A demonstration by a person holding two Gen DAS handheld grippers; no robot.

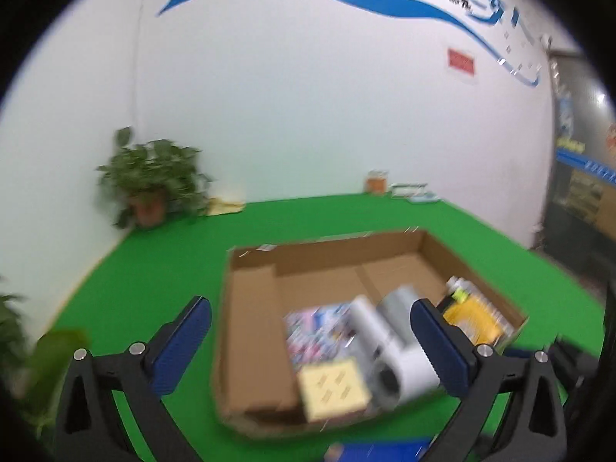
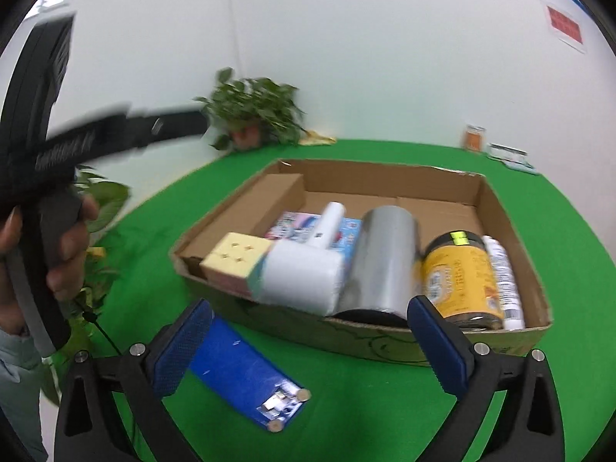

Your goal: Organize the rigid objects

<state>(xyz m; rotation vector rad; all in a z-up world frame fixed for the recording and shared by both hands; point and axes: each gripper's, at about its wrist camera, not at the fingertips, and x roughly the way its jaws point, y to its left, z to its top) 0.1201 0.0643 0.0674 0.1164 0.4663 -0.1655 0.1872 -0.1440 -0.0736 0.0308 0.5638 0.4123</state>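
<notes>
A shallow cardboard box [image 2: 512,215] [image 1: 246,308] lies on the green table. In it are a pastel cube [image 2: 235,261] [image 1: 333,389], a white handheld device [image 2: 304,269] [image 1: 389,342], a silver cylinder [image 2: 385,261], a yellow jar [image 2: 458,273] [image 1: 471,317], a white tube [image 2: 502,281] and a colourful flat pack [image 2: 296,223] [image 1: 312,331]. A blue flat device [image 2: 246,377] lies on the table in front of the box. My right gripper [image 2: 308,342] is open and empty above it. My left gripper [image 1: 308,342] is open and empty over the box's near side.
A potted plant [image 2: 254,115] [image 1: 150,177] stands in the far corner by the white wall. An orange jar [image 2: 474,138] and a small tray [image 2: 510,156] sit at the table's far right edge. More leaves [image 2: 96,231] lie at the left. The left tool shows in the right wrist view [image 2: 46,154].
</notes>
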